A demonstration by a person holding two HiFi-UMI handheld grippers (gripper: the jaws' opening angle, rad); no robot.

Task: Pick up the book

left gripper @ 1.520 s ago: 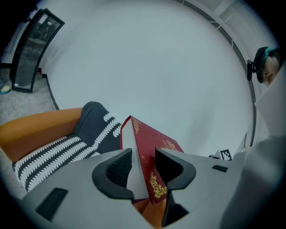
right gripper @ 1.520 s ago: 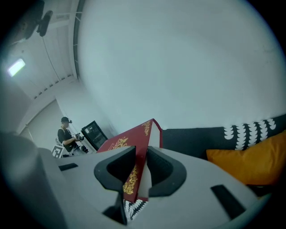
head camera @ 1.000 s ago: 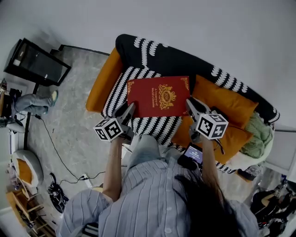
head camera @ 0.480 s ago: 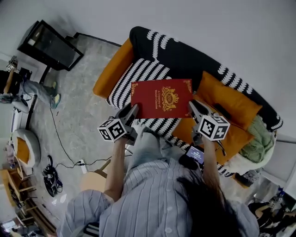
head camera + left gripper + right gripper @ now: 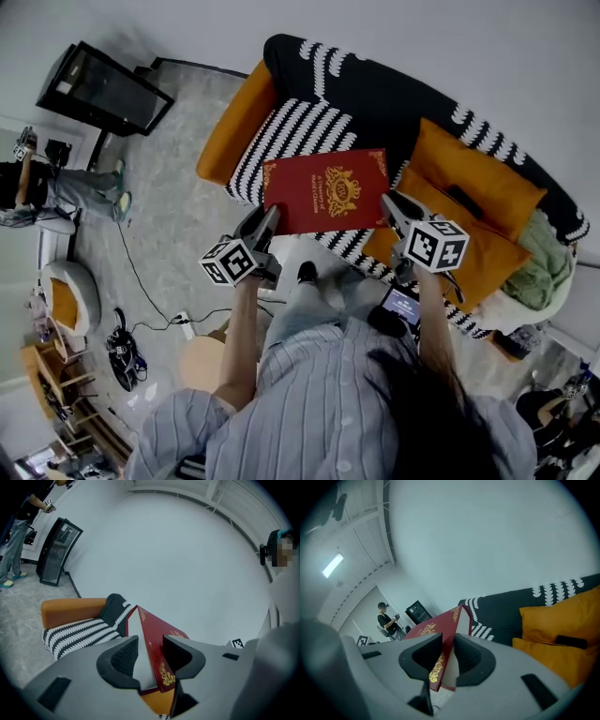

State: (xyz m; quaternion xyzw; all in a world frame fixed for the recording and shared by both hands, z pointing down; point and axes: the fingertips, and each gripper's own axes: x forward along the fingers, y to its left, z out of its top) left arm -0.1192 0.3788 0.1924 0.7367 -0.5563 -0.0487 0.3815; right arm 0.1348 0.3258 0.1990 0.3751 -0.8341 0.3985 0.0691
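Sofa (image 5: 309,141), black-and-white striped with orange cushions (image 5: 478,183), has shifted up and right in the head view over the last second. The red book (image 5: 325,190) stays centred, so it reads as drawn back from mid-seat toward the seat's front edge. Less striped seat now shows between the book and the person. The book is held flat in the air between the two grippers, apparently clear of the sofa, so the pick-up looks all but done. Left gripper (image 5: 265,223) is still clamped on the book's left edge, jaws about half apart, cover and page block between the pads. Right gripper (image 5: 394,208) is still clamped on the right edge, jaws set narrower. Grip points unchanged throughout. Cover carries a gold crest, corner ornaments and a line of gold lettering, too small to read. No brand visible.
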